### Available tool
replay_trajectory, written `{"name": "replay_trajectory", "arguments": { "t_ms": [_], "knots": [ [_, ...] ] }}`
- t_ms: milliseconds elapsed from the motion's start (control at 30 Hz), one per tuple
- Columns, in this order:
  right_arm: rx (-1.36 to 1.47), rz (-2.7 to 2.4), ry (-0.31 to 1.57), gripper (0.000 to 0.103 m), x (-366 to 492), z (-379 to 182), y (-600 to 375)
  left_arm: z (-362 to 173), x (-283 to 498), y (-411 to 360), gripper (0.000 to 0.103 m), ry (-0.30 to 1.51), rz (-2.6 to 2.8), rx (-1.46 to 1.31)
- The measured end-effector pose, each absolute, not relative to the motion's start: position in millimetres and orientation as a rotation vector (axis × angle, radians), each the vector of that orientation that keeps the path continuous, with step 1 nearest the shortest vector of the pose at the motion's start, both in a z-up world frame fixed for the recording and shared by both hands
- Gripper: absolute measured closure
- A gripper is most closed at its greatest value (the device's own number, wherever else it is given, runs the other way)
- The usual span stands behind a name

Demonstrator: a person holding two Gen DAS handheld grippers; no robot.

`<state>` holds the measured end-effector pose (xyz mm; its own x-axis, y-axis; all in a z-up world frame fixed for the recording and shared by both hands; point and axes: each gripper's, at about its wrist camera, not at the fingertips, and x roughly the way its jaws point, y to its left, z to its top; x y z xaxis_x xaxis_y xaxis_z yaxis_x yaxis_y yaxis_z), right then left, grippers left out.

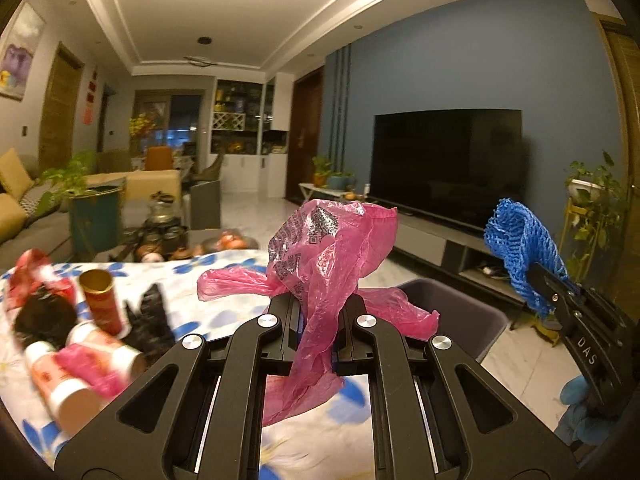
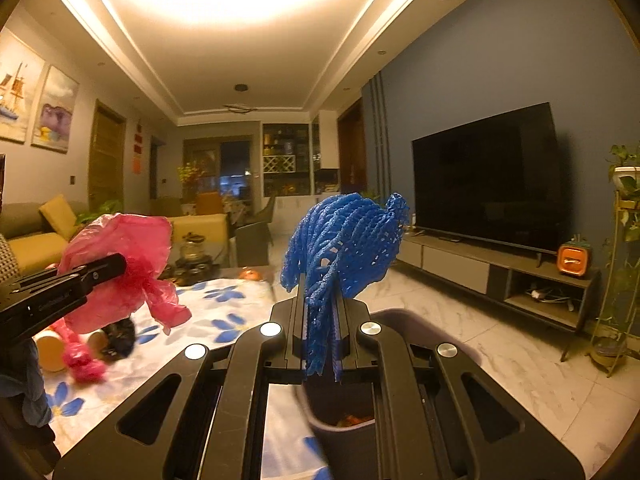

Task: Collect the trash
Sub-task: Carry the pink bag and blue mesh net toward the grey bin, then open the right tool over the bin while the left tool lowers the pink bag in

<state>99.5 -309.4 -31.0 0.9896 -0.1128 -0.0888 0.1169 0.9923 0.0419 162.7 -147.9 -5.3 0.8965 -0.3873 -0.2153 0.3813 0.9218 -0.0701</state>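
Currently left claw pinches crumpled pink plastic bag; right claw pinches blue foam mesh sleeve. Grey plastic bin sits lower centre, directly below right claw, nearer it.

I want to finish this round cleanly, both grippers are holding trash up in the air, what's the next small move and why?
Probably lower the right gripper and open it: it is shut on the blue foam net, and the grey bin sits just below and ahead of it. The left gripper, shut on the pink plastic bag, looks further from the bin, over the table edge.
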Motion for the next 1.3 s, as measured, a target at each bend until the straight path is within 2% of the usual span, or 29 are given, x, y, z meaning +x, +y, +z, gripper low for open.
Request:
{"name": "replay_trajectory", "arguments": {
  "t_ms": [567,1200,1267,1300],
  "knots": [
    [0.046,-0.152,0.101,0.093,120.4,-35.6,-332.1,-19.7,222.1,-242.1,0.095,0.277,-0.522,-0.035],
    [0.092,-0.122,0.128,0.093,147.7,-42.2,-341.4,-36.7,265.3,-260.8,0.094,0.312,-0.614,-0.055],
    [0.098,-0.125,0.128,0.088,148.0,-43.0,-342.2,-40.3,267.7,-263.9,0.094,0.313,-0.626,-0.045],
    [0.1,-0.129,0.125,0.082,147.5,-43.1,-341.8,-42.4,269.5,-263.2,0.093,0.314,-0.634,-0.042]
  ]
}}
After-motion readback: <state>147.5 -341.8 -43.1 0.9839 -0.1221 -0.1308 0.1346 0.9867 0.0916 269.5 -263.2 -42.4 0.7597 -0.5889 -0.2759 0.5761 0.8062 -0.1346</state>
